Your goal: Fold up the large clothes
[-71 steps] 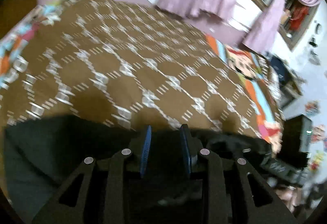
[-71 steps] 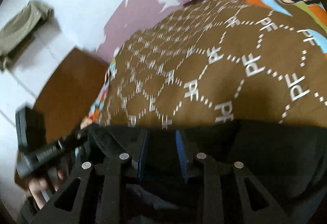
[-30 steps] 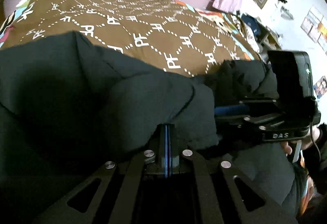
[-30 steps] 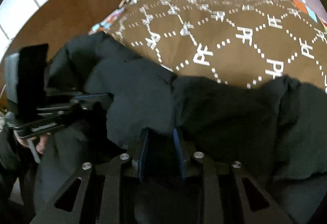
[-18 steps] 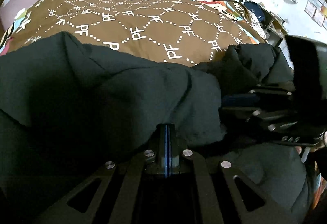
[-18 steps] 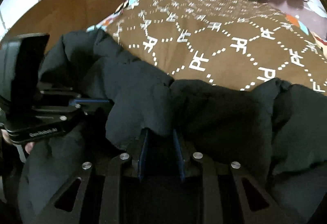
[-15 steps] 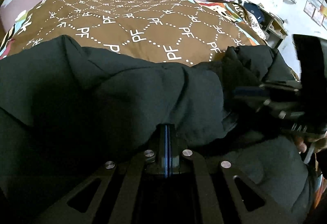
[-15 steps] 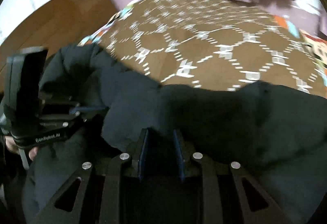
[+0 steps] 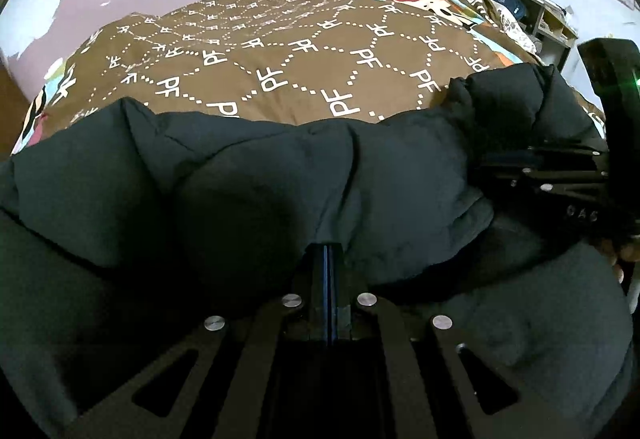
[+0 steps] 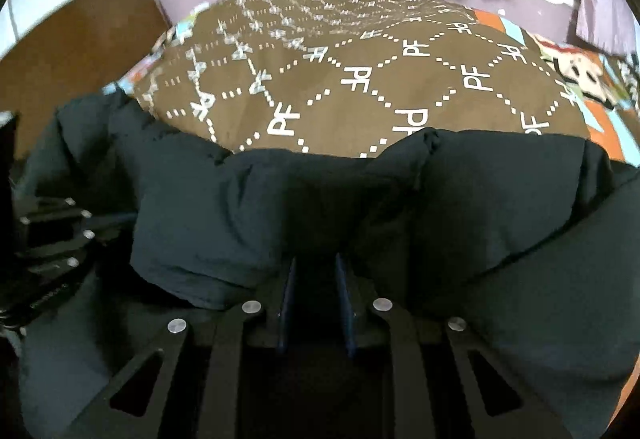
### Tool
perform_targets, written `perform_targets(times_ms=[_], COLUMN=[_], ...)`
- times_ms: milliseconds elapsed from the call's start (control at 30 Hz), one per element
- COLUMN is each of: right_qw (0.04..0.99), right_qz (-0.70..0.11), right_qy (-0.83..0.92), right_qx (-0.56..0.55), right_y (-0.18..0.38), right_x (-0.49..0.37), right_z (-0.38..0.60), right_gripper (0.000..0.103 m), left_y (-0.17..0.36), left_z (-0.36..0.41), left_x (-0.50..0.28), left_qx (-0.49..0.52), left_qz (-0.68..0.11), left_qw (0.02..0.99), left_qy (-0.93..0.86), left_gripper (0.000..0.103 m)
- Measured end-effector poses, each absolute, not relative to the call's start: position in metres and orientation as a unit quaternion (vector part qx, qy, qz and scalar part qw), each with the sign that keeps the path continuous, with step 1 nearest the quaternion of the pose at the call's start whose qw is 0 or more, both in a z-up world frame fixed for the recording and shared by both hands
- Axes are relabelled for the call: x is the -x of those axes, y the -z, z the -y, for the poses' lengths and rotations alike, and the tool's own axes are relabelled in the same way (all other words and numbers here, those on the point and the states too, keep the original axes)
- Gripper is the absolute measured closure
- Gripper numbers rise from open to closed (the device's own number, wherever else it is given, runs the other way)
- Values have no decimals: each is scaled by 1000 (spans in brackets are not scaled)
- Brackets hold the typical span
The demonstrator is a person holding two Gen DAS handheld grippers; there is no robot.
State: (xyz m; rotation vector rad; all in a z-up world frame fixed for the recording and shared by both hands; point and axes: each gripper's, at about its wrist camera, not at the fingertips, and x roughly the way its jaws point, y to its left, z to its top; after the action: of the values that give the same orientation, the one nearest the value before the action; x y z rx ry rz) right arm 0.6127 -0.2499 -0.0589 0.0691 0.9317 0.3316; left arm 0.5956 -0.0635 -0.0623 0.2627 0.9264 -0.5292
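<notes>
Jacket edge carried farther up the bed

Since the earlier frames, the black jacket is spread side to side across the brown bedspread. Left gripper fingers are pressed together on its fabric; right gripper fingertips are buried, grip unclear.

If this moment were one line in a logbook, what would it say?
stage: folding | item: puffy black jacket on brown PF-patterned bedspread | left gripper: shut on jacket | right gripper: pinching jacket fold
</notes>
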Motion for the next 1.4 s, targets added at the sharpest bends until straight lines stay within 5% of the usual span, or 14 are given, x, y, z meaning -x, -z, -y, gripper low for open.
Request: perform_targets(times_ms=[200, 500, 567, 633, 1067, 1400], right_qw=[899, 921, 927, 934, 933, 941], right_qz=[-408, -365, -350, -328, -310, -293], right_qy=[-153, -114, -111, -108, -121, -136], right_qx=[-45, -74, -79, -91, -135, -100], right_y=[45, 22, 13, 2, -51, -123], right_x=[-593, -567, -559, -549, -470, -356], right_z=[260, 273, 276, 281, 288, 271], right_gripper=[84, 71, 51, 39, 0, 0], left_y=[41, 8, 2, -6, -78, -148], left_z=[75, 53, 46, 38, 4, 6], left_x=[-577, -555, -550, -543, -460, -324], left_qx=[-173, -91, -61, -29, 51, 8], left_qz=[-398, -350, -352, -348, -305, -292], left_qw=[884, 921, 923, 926, 943, 942], left_qy=[175, 141, 142, 143, 126, 167], left_gripper=[101, 97, 73, 21, 2, 2])
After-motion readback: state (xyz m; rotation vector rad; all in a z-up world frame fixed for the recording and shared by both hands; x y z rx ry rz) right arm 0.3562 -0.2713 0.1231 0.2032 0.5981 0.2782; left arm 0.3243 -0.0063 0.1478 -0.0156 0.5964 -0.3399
